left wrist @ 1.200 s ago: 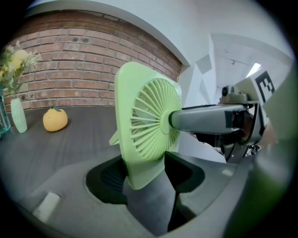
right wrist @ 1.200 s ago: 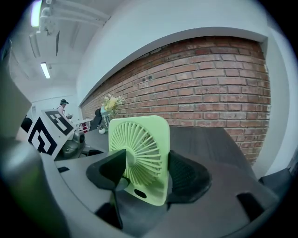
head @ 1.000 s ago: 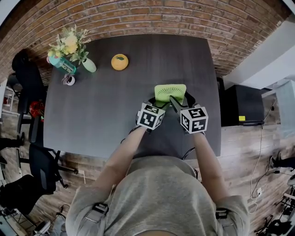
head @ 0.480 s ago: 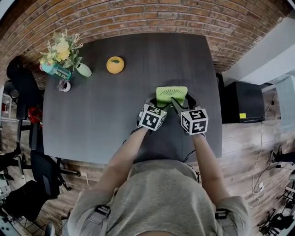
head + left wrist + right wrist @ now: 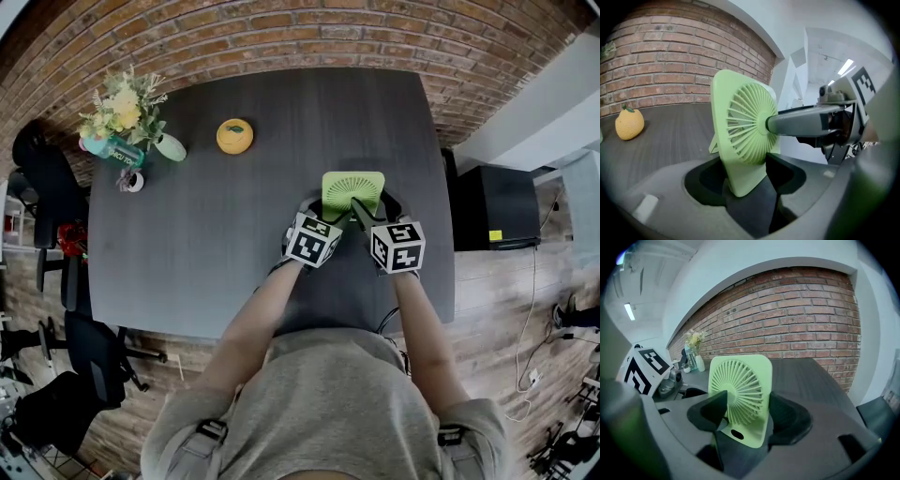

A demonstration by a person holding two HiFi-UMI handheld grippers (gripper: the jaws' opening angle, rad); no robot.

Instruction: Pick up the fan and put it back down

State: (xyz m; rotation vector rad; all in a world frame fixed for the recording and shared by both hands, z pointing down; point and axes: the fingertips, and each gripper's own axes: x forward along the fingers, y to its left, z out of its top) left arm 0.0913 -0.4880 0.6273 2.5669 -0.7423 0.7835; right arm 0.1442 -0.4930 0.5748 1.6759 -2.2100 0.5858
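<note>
**Green desk fan caught between two claws at a dark table**

The fan [image 5: 352, 190] stands upright, its lower edge clamped in the left claw [image 5: 745, 174], its grille and back pinched by the right claw [image 5: 744, 414] from the opposite side. Whether its foot touches the table [image 5: 216, 253] beneath them cannot be told. The likely risk is that uneven lowering, or one claw letting go first, twists the slim body and topples it. A hard squeeze might bend the grille ribs. An orange [image 5: 234, 136] sits well ahead and left of the left claw.

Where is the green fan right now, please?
In the head view, right of the table's centre, the green fan is held by the left gripper and right gripper.
</note>
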